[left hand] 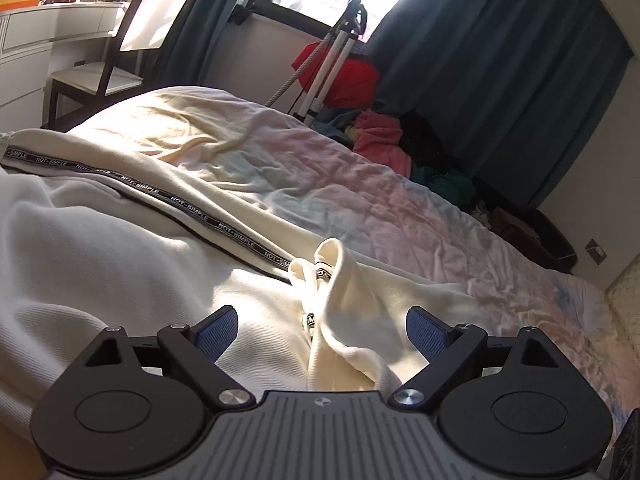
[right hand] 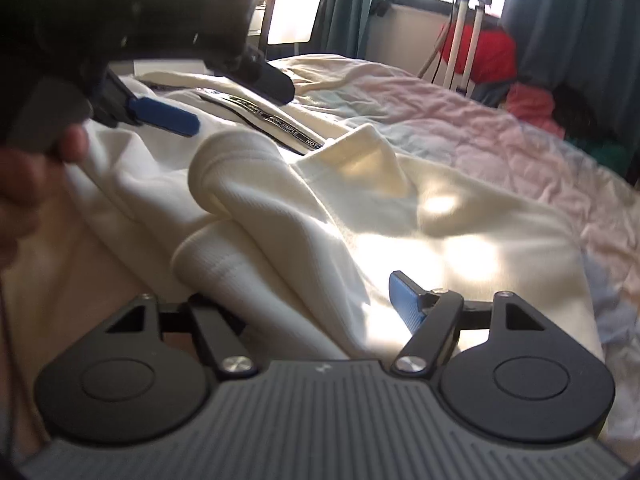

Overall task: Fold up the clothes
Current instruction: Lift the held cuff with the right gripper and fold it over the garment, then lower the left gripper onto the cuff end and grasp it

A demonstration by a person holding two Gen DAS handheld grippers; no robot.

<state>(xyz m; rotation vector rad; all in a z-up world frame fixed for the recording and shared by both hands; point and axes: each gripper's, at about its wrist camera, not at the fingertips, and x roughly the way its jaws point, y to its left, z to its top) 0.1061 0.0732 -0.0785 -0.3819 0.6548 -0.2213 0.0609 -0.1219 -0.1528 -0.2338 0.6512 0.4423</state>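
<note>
A cream garment (left hand: pixel 120 248) with a black lettered tape stripe (left hand: pixel 188 210) lies crumpled on the bed. In the left wrist view my left gripper (left hand: pixel 322 330) is open just above it, blue pads (left hand: pixel 216 334) wide apart. A raised cream fold (left hand: pixel 340 304) stands between them, untouched. In the right wrist view my right gripper (right hand: pixel 304 296) is open low over the garment (right hand: pixel 440 220). A thick rolled fold (right hand: pixel 248 240) lies across its gap and hides its left pad. A hand (right hand: pixel 24 184) holds the left gripper (right hand: pixel 242 109) at upper left.
A pastel quilt (left hand: pixel 360 184) covers the bed. Beyond its far edge are a pile of coloured clothes (left hand: pixel 380 140), a red cloth (left hand: pixel 348 76) on a metal stand (left hand: pixel 336 48), and dark teal curtains (left hand: pixel 500 80). A chair (left hand: pixel 120 60) and white dresser (left hand: pixel 32 52) stand at back left.
</note>
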